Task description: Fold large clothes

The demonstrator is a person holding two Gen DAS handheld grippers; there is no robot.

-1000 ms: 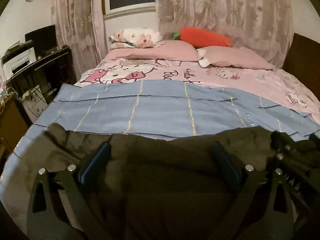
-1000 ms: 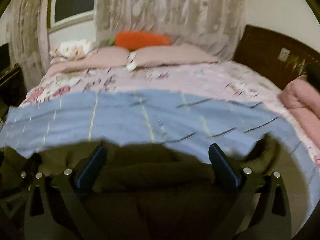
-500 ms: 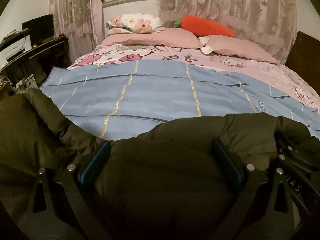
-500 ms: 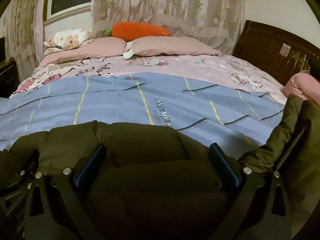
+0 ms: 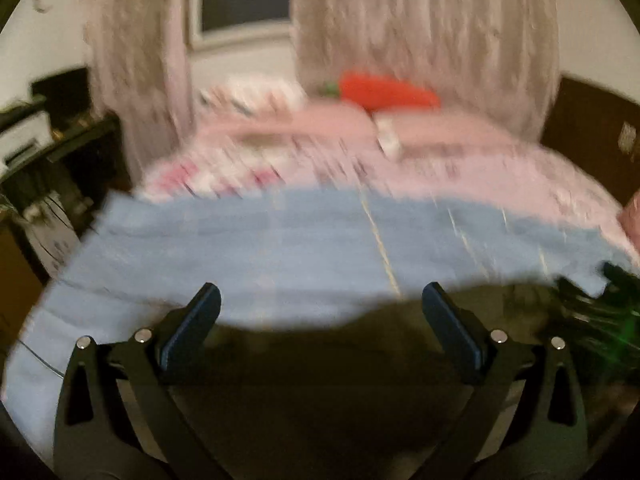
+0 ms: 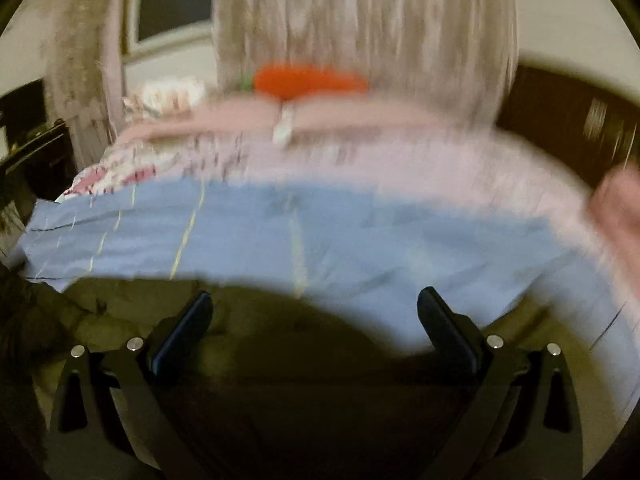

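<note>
A dark olive padded jacket (image 5: pixel 320 380) lies at the near edge of the bed and also shows in the right wrist view (image 6: pixel 280 360). My left gripper (image 5: pixel 320 308) is open, its blue-padded fingers (image 5: pixel 192 328) spread wide just above the jacket's far edge. My right gripper (image 6: pixel 316 308) is open the same way, fingers (image 6: pixel 448 332) spread over the jacket. Neither holds cloth. The other gripper shows at the right edge of the left wrist view (image 5: pixel 600 304). Both views are motion-blurred.
The jacket lies on a blue checked sheet (image 5: pixel 280 240) over a pink printed bedspread (image 5: pixel 440 168). Pink pillows and a red carrot plush (image 5: pixel 384 92) lie at the head. Dark furniture (image 5: pixel 52 152) stands left, a dark headboard (image 6: pixel 560 112) right.
Both grippers have pulled back and up from the jacket. The bunched jacket that filled the space between the fingers now lies lower and flatter. More blue sheet shows.
</note>
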